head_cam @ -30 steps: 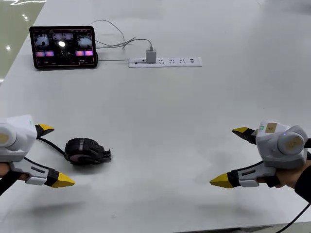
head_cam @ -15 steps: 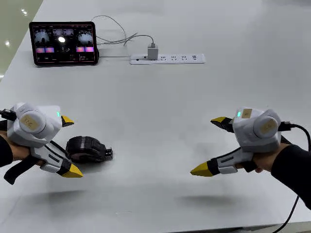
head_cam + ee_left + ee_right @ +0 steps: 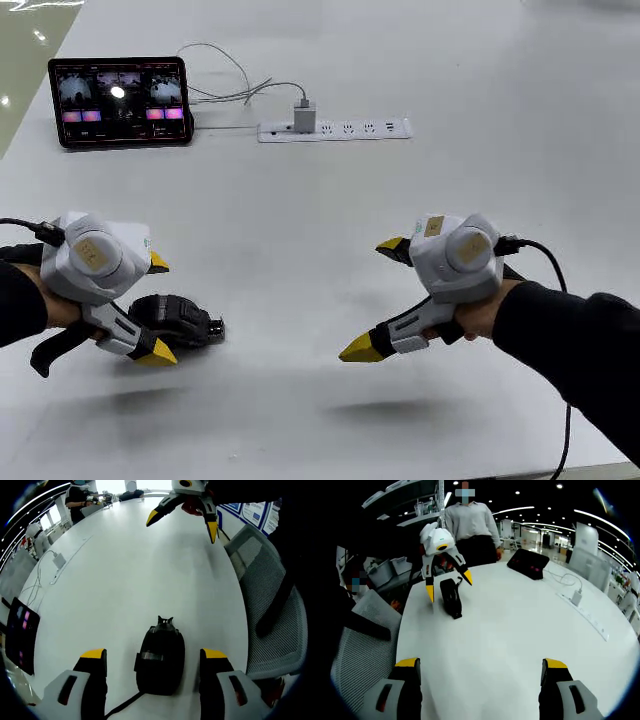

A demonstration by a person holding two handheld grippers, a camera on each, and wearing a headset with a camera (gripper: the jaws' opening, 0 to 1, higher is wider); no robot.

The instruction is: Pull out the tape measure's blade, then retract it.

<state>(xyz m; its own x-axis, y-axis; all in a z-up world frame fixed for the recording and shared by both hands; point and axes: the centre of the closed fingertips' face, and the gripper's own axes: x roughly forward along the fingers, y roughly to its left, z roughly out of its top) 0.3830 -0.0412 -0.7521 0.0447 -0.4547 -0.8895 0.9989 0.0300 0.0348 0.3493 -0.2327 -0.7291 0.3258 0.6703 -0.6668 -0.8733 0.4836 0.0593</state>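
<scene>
A black tape measure lies on the white table at the left, its blade tip pointing right. My left gripper is open and straddles it, one yellow-tipped jaw on each side, not touching. In the left gripper view the tape measure sits between the jaws of my left gripper with its hook end away from me. My right gripper hovers open at the table's middle right, jaws pointing left toward the tape. In the right gripper view my right gripper holds nothing, and the tape measure lies far ahead under the left gripper.
A tablet stands at the back left, with a white power strip and charger cables beside it. A mesh chair stands by the table edge. A person in a grey shirt stands beyond the table.
My left gripper has slid forward so its jaws now flank the tape measure. My right gripper has moved left toward the table's middle. The tape measure has stayed put.
</scene>
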